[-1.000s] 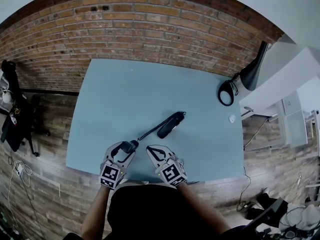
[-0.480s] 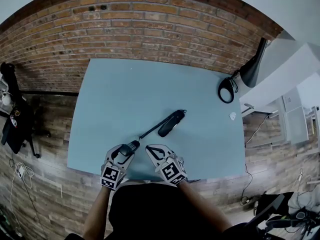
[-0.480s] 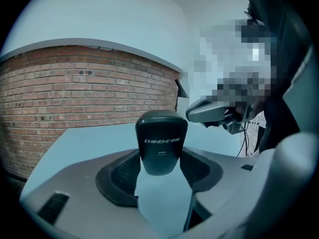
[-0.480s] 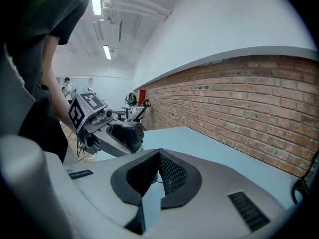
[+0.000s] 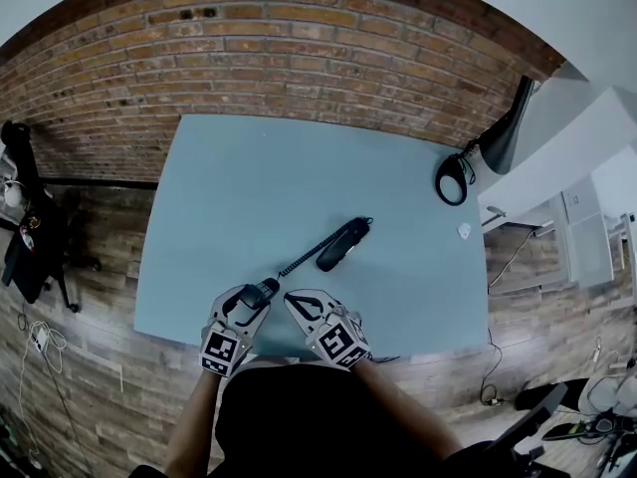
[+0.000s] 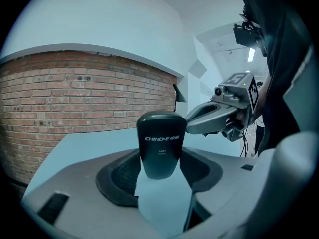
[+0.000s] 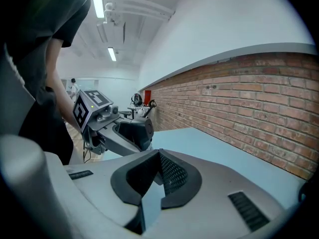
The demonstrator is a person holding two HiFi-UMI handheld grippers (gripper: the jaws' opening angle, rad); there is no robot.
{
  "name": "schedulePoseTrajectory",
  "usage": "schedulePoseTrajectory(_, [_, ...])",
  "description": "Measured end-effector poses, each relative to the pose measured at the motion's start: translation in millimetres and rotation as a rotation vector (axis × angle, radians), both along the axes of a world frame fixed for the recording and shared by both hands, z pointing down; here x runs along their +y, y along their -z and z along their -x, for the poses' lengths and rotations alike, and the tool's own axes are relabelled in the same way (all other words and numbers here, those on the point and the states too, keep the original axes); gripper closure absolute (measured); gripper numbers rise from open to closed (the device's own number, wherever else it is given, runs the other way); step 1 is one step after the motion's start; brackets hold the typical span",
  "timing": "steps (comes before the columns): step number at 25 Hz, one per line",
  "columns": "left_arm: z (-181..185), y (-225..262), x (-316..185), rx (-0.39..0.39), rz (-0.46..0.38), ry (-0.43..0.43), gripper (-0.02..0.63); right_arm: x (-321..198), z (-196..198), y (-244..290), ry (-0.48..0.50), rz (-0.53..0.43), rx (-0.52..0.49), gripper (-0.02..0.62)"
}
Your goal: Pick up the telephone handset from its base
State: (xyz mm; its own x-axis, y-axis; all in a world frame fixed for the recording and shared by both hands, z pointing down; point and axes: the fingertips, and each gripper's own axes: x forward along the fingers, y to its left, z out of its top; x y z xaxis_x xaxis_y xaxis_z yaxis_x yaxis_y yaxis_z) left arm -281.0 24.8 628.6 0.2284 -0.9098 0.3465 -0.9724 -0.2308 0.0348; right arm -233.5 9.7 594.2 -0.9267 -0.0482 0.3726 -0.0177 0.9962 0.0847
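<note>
Black handset (image 6: 158,142) sits clamped in the left hand-held gripper (image 6: 160,176) (right hand-held gripper (image 7: 155,179) parted, empty).

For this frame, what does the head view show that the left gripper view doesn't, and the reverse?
Head view only: the coiled cord running from the handset to the base lying on the table. Left gripper view only: the left gripper shut on the handset's end, its print readable. Both: the handset, the open right gripper, the brick wall.
</note>
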Motion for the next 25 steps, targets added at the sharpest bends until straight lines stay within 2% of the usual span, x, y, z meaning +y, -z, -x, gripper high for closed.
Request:
schedulePoseTrajectory(9, [5.4, 6.8, 2.9, -0.008, -0.019, 0.008, 0.331, 9.4, 8.9, -2.5, 0.034, 0.001, 0.000, 0.581])
schedulePoseTrajectory(25, [7.7, 10.5, 2.8, -0.013, -0.023, 0.011, 0.330, 8.4, 11.9, -6.1, 0.029, 0.014, -0.003, 0.580])
